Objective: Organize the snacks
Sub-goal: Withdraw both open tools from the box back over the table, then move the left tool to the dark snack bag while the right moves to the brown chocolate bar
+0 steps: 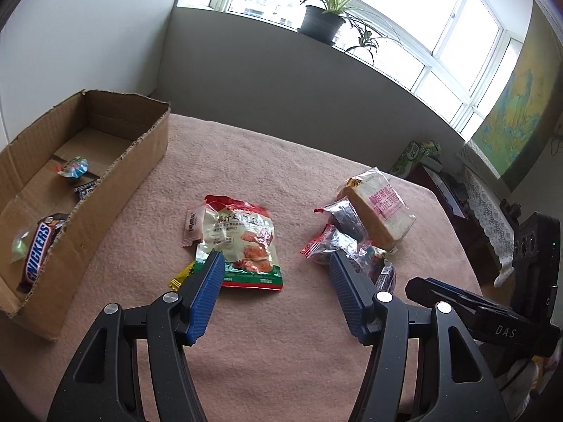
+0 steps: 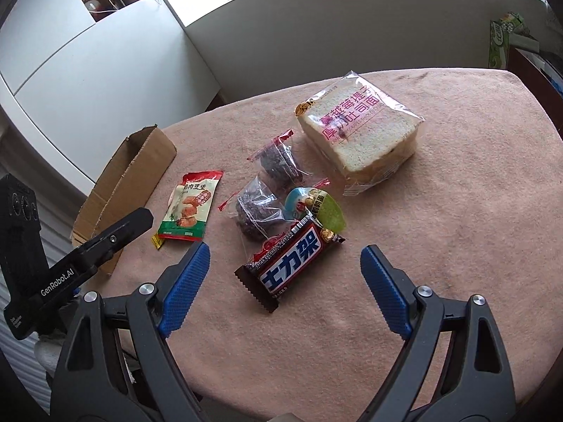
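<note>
Left claw (image 1: 276, 263): wide, empty, over meat snack pouch (image 1: 242, 239), mid-counter.
Right claw (image 2: 285, 256): wide, empty, over Snickers bar (image 2: 290, 263).

Left gripper (image 1: 278, 263) hung open, empty, over pink cloth (image 1: 246, 161). Red/white pouch (image 1: 242, 242) lay just ahead of its left finger, bread pack (image 1: 378, 211) to the right. Cardboard box (image 1: 116, 183) at left held Snickers bar (image 1: 38, 249) & jelly cup (image 1: 73, 168).

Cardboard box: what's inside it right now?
The cardboard box holds a Snickers bar, a foil-lidded jelly cup, a small dark packet and a clear-wrapped green sweet. Its near wall hides part of the floor.
</note>
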Tool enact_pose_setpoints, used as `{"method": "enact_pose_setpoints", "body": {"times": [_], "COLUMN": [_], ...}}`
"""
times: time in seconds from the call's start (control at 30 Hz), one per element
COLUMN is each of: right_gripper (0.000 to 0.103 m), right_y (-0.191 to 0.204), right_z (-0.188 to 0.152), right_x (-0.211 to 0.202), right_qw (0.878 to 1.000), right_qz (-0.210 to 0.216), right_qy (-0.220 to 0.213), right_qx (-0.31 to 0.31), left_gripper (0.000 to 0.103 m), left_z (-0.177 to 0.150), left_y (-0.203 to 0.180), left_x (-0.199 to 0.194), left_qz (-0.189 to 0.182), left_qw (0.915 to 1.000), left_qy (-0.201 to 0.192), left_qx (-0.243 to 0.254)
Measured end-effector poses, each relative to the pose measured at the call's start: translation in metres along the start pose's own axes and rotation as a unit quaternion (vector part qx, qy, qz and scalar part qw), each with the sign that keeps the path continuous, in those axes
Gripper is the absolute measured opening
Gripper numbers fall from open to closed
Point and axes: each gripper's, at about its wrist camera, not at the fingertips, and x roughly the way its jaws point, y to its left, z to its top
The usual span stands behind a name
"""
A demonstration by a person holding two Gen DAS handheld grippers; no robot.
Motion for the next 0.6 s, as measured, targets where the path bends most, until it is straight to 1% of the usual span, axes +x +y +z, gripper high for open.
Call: {"method": "enact_pose_setpoints", "body": {"times": [0.07, 0.13, 0.2, 0.33, 0.5, 0.6], "right_gripper": [0.088, 0.082, 0.081, 0.081, 0.079, 0.079], "right_y": [0.004, 0.006, 0.005, 0.003, 0.000, -0.004], "right_z": [-0.002, -0.003, -0.004, -0.003, -0.005, -0.006], "right_x": [0.005, 0.011, 0.016, 0.022, 0.031, 0.033], "right_qw": [1.000, 1.000, 1.000, 0.999, 0.998, 0.998], "right_qz": [-0.010, -0.014, -0.015, -0.022, -0.038, -0.038], "right_qy": [0.000, 0.006, 0.008, 0.008, 0.024, 0.029], "right_qx": [-0.013, -0.019, -0.019, -0.024, -0.037, -0.037], "left_gripper": [0.062, 0.062, 0.062, 0.062, 0.062, 0.062], "left_z": [0.001, 0.002, 0.005, 0.011, 0.018, 0.020], "left_y": [-0.008, -0.014, -0.018, -0.024, -0.028, -0.040], "left_x": [0.009, 0.017, 0.024, 0.035, 0.051, 0.061], "left_qz": [-0.006, -0.013, -0.021, -0.022, -0.026, -0.024], "left_qw": [0.9999, 0.9997, 0.9992, 0.9989, 0.9978, 0.9975], "left_qy": [0.011, 0.020, 0.028, 0.036, 0.052, 0.063], "left_qx": [0.000, -0.007, -0.017, -0.022, -0.031, -0.021]}}
